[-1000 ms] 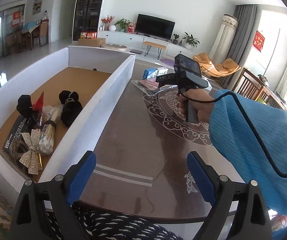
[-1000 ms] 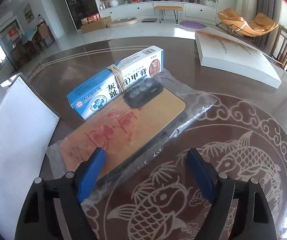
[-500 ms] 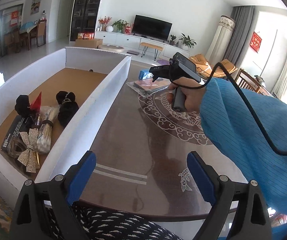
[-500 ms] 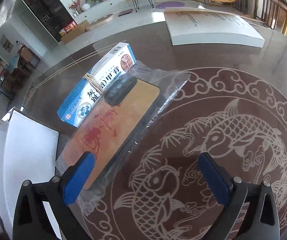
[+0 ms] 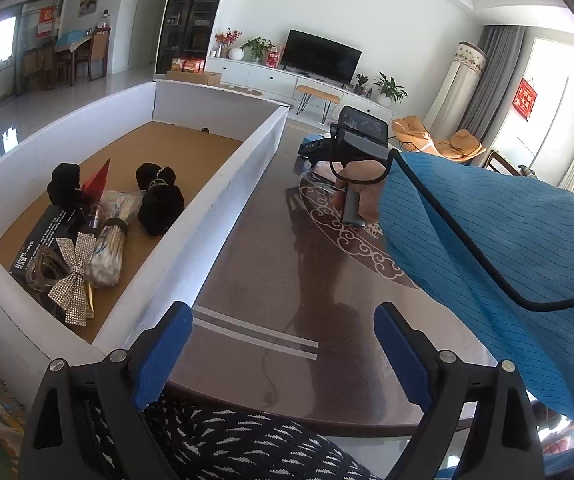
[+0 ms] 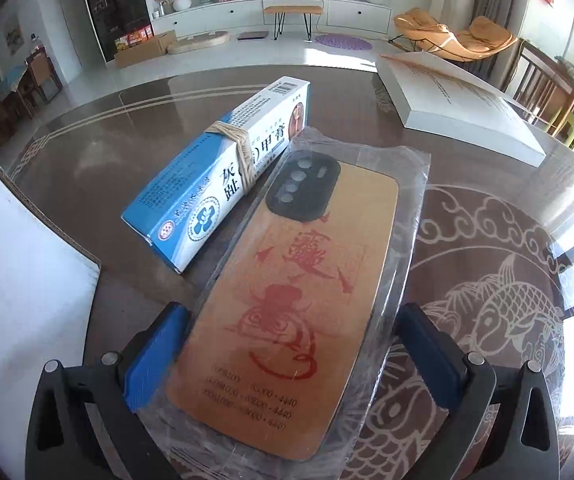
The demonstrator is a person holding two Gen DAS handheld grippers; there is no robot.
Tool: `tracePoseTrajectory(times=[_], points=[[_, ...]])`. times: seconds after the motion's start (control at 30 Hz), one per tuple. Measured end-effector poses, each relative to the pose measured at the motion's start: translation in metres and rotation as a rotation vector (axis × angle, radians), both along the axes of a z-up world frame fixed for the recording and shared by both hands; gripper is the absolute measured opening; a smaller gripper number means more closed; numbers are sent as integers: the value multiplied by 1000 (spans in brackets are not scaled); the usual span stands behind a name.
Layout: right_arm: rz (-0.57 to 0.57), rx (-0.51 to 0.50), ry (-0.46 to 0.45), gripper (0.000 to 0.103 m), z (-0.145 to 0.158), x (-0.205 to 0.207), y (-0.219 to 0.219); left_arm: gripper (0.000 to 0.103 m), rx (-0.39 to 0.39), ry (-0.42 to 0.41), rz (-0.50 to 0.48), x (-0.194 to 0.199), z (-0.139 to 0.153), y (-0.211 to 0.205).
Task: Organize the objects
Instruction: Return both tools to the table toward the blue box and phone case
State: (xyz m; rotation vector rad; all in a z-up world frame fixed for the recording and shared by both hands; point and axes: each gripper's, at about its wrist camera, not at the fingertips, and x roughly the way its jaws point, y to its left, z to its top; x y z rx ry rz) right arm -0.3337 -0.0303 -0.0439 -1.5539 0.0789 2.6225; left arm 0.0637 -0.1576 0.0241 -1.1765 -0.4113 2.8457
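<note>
right gripper (image 6: 287,364): jaws spread wide, had just been opening; phone case in its clear bag sat between the 2 blue pads, pads not pressing it as far as the view showed.
phone case (image 6: 299,292): orange with red print and a dark camera block, flat on the tabletop, long axis running away from the camera, near end between the jaws.
medicine box (image 6: 223,168): blue and white, tied with a band around the middle, lying on the tabletop just left of the case; its right edge touched or sat under the bag, could not tell which.
book (image 6: 459,104): thick white one, flat on the tabletop, far right, well apart from the case.
left gripper (image 5: 283,356): jaws spread, nothing between them, hovering over the near tabletop edge.
tabletop (image 5: 271,264): dark brown, pale fish and cloud pattern.
box (image 5: 223,216): big white cardboard tray with a brown floor, on the left side of the tabletop.
box contents: 2 black pouches (image 5: 159,200), a bundle of swabs (image 5: 111,244), a glitter bow (image 5: 73,276), a dark flat pack (image 5: 35,248), all bunched at the near end.
right hand (image 5: 361,188): gripping the right gripper's handle, blue sleeve (image 5: 507,248) behind it, black cable looping over the sleeve.
</note>
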Motion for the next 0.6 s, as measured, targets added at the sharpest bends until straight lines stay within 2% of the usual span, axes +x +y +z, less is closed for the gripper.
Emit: tracePoseTrajectory(times=[0.17,0.37,0.6], points=[[72,3,5,103,-3,25,49,93,9,-11,-34,8,-5,18],[157,7,40,103,-8,84,118,93,-6,-24,-101,13,-5,42],[156,14,70,103,-11,158,214,93,-15,-63,-169,3,-15,70]])
